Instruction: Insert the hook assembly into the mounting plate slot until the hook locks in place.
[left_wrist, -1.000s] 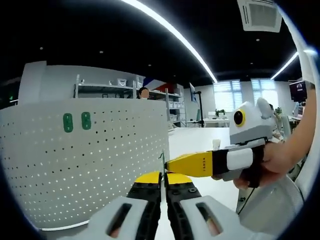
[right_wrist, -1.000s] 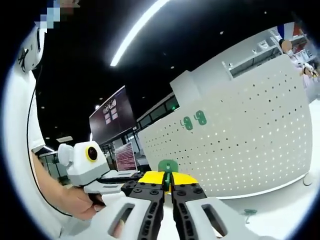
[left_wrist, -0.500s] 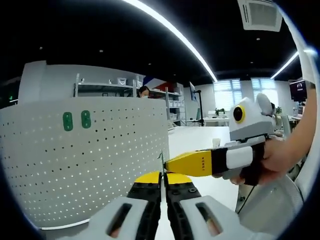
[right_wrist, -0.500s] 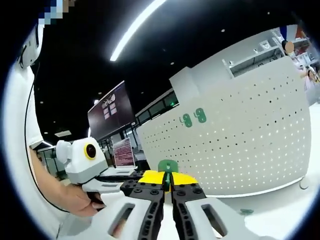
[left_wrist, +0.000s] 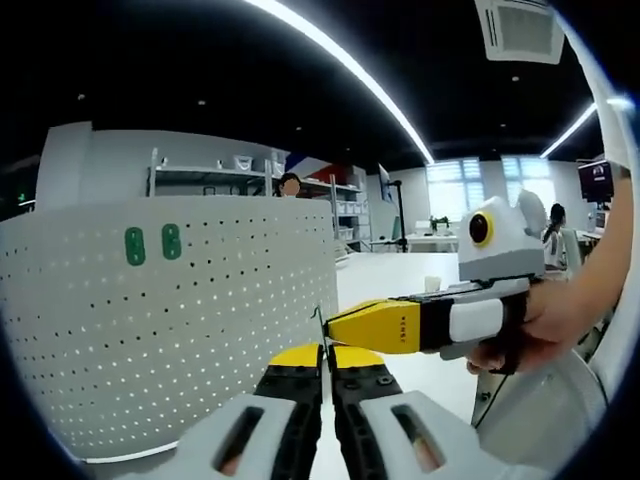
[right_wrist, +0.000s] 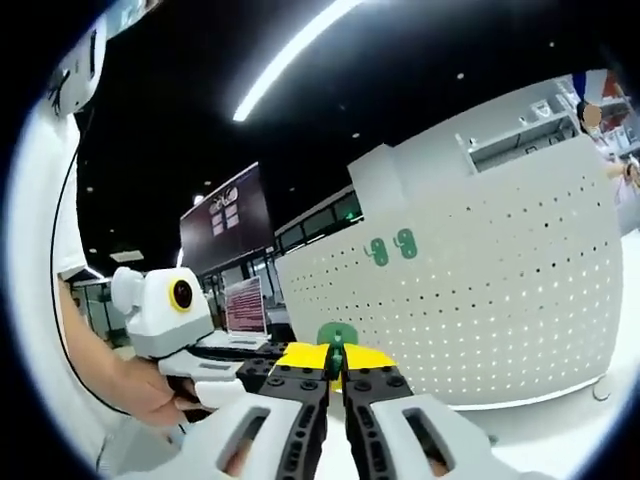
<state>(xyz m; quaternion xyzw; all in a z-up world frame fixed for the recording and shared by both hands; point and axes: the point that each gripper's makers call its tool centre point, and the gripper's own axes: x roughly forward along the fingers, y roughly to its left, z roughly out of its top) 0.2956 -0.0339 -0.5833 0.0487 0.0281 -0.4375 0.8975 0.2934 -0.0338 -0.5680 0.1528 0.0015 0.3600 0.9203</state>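
Two claws, both raised in front of the white pegboard. Your left claw (left_wrist: 326, 362) has its jaws pressed together; a thin edge-on piece sits in the seam at their tips, too slim in the left gripper view to name. In the right gripper view the same claw (right_wrist: 262, 352) comes in from the left, held by your hand (right_wrist: 140, 385), and its tips meet your right claw's tips.

Your right claw (right_wrist: 335, 362) is also closed down, pinching the green hook (right_wrist: 337, 335), whose rounded plate stands up just above the yellow tips. In the left gripper view the right claw (left_wrist: 332, 322) reaches in from the right, its yellow tip lying right over the left claw's tips, with a thin wire end of the hook (left_wrist: 320, 318) poking out at the point. Your hand (left_wrist: 545, 325) grips it.

The pegboard (left_wrist: 180, 330) curves across the left of the left gripper view and carries two green hooks (left_wrist: 150, 244) side by side near its top. In the right gripper view the pegboard (right_wrist: 480, 300) stands behind the held hook, apart from it, with the same pair (right_wrist: 391, 247) high on its face. The white bench (right_wrist: 560, 430) runs along below the board.

Shelving (left_wrist: 220, 175) and a person's head (left_wrist: 289, 184) show beyond the board's top edge.
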